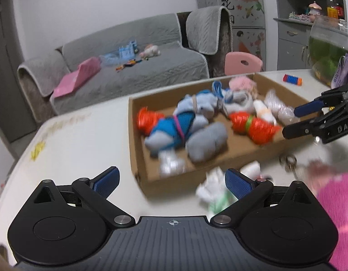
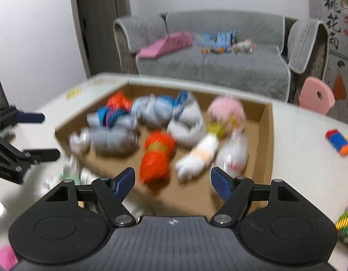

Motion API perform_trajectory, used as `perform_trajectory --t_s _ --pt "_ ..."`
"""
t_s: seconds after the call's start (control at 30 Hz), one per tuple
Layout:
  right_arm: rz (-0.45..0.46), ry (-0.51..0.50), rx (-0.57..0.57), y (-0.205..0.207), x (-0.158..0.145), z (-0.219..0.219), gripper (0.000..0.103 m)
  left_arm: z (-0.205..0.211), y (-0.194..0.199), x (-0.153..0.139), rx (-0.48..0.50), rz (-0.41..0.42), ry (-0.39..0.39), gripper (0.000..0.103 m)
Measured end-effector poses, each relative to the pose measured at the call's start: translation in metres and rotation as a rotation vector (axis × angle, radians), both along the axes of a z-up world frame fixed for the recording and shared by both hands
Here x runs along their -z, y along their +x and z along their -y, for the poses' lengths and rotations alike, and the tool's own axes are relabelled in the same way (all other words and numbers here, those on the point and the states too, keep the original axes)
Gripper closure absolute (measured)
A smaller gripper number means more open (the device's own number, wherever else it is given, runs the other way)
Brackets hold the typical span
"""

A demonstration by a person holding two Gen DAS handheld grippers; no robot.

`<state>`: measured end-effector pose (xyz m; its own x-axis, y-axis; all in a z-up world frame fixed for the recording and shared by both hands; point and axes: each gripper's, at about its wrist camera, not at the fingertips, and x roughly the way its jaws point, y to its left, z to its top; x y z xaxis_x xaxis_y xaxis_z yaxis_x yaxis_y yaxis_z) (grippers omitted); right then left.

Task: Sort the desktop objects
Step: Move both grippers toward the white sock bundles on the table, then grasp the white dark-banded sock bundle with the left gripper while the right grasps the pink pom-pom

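Observation:
An open cardboard box [image 1: 169, 186] [image 2: 267, 149] on the white table holds several tied bundles: orange ones [image 1: 253, 124] [image 2: 157, 155], blue and grey ones [image 1: 174, 126], white ones and a pink fluffy one [image 2: 227, 108]. My left gripper [image 1: 171, 180] stands open at the box's near corner, nothing between its pads. A crumpled white and green piece [image 1: 213, 195] lies on the table beside its right finger. My right gripper [image 2: 172, 180] [image 1: 293, 122] is open over the box's near edge, above the orange and white bundles, gripping nothing. The left gripper [image 2: 47, 135] shows at the box's left.
A red, blue and orange toy block [image 1: 292, 80] [image 2: 338, 142] lies on the table beyond the box. Keys [image 1: 288, 160] and a pink cloth item [image 1: 336, 205] lie right of the left gripper. A striped item [image 2: 347, 214] is at the right edge. A fish tank [image 1: 327, 45] stands behind.

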<state>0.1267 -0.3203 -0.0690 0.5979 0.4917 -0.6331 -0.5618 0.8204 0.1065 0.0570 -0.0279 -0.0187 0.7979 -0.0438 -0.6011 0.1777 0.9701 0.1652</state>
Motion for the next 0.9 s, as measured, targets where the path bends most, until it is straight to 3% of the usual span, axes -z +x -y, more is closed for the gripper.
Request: perform_trajectory --t_s 0.17,0.33,0.6,0.73,0.9 --pt "-0.034 -0.062 -0.016 -0.011 0.006 -0.004 0.021 0.000 -0.021 0.008 0.004 -0.019 -0.005 0.002" --pt "-0.079 -0.017 -0.049 -0.020 0.002 -0.001 0.018 -0.005 -0.031 0.016 0.006 -0.050 -0.044 0.002" --pt "-0.015 0.083 -0.019 -0.044 -0.021 0.022 0.017 -0.011 -0.034 0.029 0.033 -0.064 -0.099 0.001" --pt "0.017 0.112 -0.037 -0.082 -0.023 0.028 0.009 -0.015 -0.033 0.039 0.034 -0.081 -0.135 0.001" --pt "0.002 0.121 -0.045 -0.103 -0.006 0.024 0.006 -0.002 -0.031 0.040 0.057 -0.057 -0.091 0.000"
